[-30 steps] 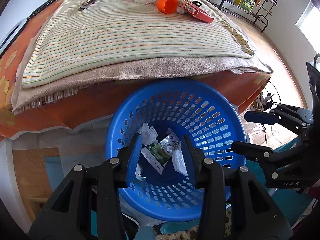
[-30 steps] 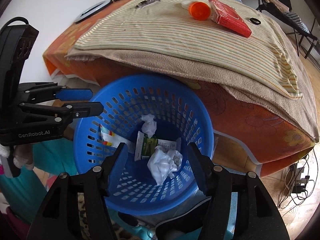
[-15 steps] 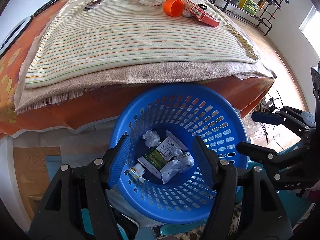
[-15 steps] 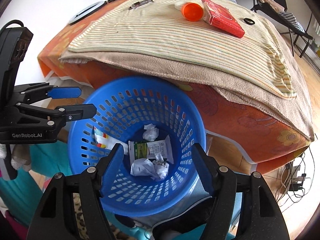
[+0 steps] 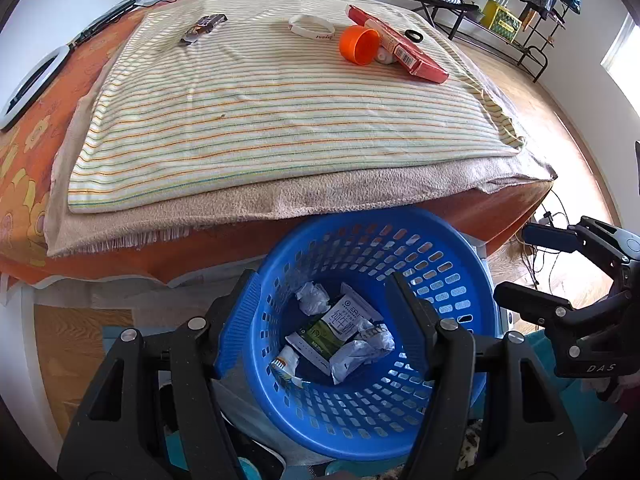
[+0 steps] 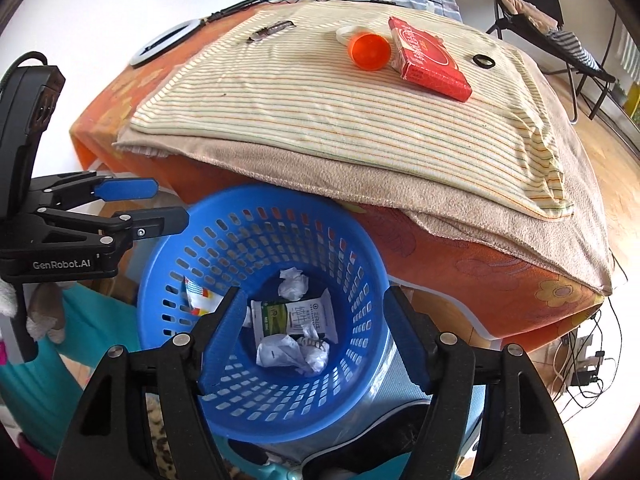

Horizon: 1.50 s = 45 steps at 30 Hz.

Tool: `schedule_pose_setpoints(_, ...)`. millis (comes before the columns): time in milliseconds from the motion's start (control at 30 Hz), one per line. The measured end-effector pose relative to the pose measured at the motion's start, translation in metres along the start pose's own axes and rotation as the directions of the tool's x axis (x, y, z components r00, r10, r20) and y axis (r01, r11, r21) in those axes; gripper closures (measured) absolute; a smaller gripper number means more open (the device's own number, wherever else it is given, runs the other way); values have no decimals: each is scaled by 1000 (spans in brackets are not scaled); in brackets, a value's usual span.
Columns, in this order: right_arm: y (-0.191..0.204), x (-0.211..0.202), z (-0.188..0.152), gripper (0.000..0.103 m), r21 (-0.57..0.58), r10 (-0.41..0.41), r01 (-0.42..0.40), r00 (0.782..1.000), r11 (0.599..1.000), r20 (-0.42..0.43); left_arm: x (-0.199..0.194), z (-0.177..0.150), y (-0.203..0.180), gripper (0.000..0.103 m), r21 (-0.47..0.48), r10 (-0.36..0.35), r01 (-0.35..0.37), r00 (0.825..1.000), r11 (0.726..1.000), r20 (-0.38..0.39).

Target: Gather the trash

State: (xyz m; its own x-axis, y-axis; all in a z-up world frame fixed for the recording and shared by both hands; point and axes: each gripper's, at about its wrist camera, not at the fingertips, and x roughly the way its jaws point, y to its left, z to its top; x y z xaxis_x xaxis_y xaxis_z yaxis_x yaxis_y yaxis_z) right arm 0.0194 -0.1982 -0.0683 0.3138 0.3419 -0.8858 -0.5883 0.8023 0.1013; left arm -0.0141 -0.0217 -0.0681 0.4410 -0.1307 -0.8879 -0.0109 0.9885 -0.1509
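Hovering over the blue basket beside the bed edge, both tongs gape released.

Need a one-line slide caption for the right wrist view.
Both grippers open and empty above blue basket holding crumpled trash; orange cup and red box remain on the striped blanket.

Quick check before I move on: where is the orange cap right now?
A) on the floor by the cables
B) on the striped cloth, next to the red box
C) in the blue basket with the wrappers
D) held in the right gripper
B: the orange cap lies on the striped cloth beside the red box; the blue basket holds only wrappers and crumpled paper, and both grippers are open and empty.
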Motion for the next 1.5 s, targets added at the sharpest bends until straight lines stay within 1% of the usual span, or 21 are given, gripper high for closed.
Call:
schedule_pose_setpoints(67, -3, -4, 6, 27, 1, -9, 9, 1000, 1000, 15, -3, 6, 3, 36, -1, 5, -4, 1000, 1000, 8)
schedule_pose_setpoints(167, -8, -10, 16, 27, -3, -27, 27, 999, 1000, 48, -5, 14, 8, 36, -11, 7, -7, 1000, 1000, 15)
schedule_pose_setpoints(367, -21, -16, 47, 26, -41, -98, 104, 988, 994, 117, -12, 40, 15, 36, -7, 33, -32, 999, 999, 35)
schedule_pose_setpoints(433, -26, -14, 59, 26, -47, -123, 130, 984, 990, 129, -14, 53, 18, 36, -3, 48, -47, 998, 999, 51)
schedule_pose_setpoints(533, -37, -8, 79, 26, -41, -133, 139, 982, 989, 136, -16, 71, 24, 36, -6, 65, -65, 995, 998, 75)
schedule_pose_setpoints(633, -44, 2, 97, 26, -47, -161, 169, 976, 984, 146, -14, 87, 33, 36, -8, 83, -83, 993, 997, 89)
schedule_pose_setpoints(833, -51, 27, 122, 26, -82, -205, 218, 969, 973, 140, -1, 115, 53, 36, -9, 127, -126, 988, 992, 93)
schedule_pose_setpoints(967, -53, 45, 134, 26, -119, -240, 257, 961, 959, 138, 6, 141, 67, 36, -6, 170, -170, 979, 985, 112)
schedule_pose_setpoints(1100, -58, 58, 144, 26, -123, -239, 255, 962, 959, 132, 14, 169, 86, 36, -36, 183, -180, 975, 983, 125)
schedule_pose_setpoints(1300, -61, 76, 152, 26, -144, -260, 275, 959, 951, 115, 37, 207, 117, 36, -101, 184, -174, 977, 980, 108)
schedule_pose_setpoints(1500, -57, 84, 156, 26, -194, -290, 314, 946, 929, 143, 64, 231, 130, 36, -117, 180, -170, 980, 979, 88)
